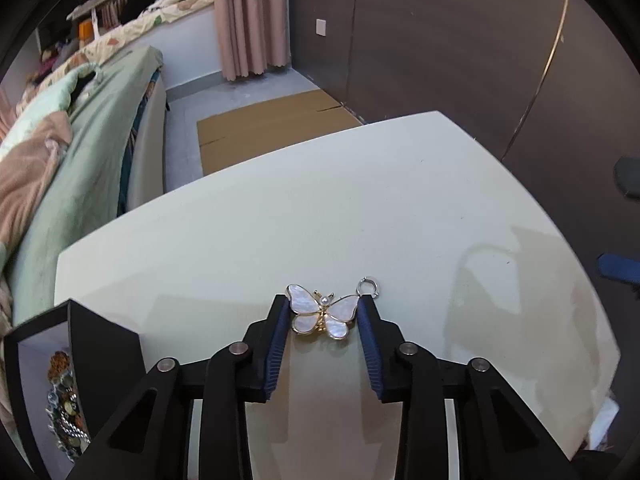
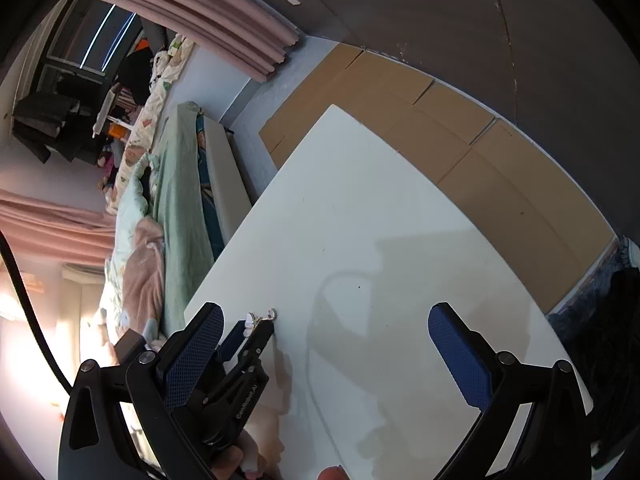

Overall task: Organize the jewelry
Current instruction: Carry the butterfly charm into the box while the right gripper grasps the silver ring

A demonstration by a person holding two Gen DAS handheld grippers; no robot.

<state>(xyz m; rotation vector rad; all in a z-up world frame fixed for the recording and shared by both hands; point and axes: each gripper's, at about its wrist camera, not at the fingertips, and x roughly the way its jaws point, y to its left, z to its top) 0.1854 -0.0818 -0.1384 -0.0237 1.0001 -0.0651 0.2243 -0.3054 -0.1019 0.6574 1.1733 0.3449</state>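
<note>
A butterfly brooch point(image 1: 338, 314) with pearly white wings and a gold rim lies on the white table point(image 1: 320, 200). My left gripper point(image 1: 323, 309) is shut on it, one blue pad against each wing edge. A small silver ring point(image 1: 368, 286) lies on the table just past the right fingertip. In the right wrist view the same left gripper point(image 2: 251, 325) shows low on the left with the brooch point(image 2: 249, 321) at its tips and the ring point(image 2: 272, 313) beside it. My right gripper point(image 2: 326, 316) hovers over the table point(image 2: 360, 200), wide open and holding nothing.
A black jewelry box point(image 1: 76, 332) stands open at the table's near left corner, with several beaded pieces point(image 1: 64, 400) inside. A bed point(image 1: 80, 152) with green bedding runs along the left. Flattened cardboard point(image 1: 260, 128) covers the floor beyond the table. A dark wall point(image 1: 440, 40) stands behind.
</note>
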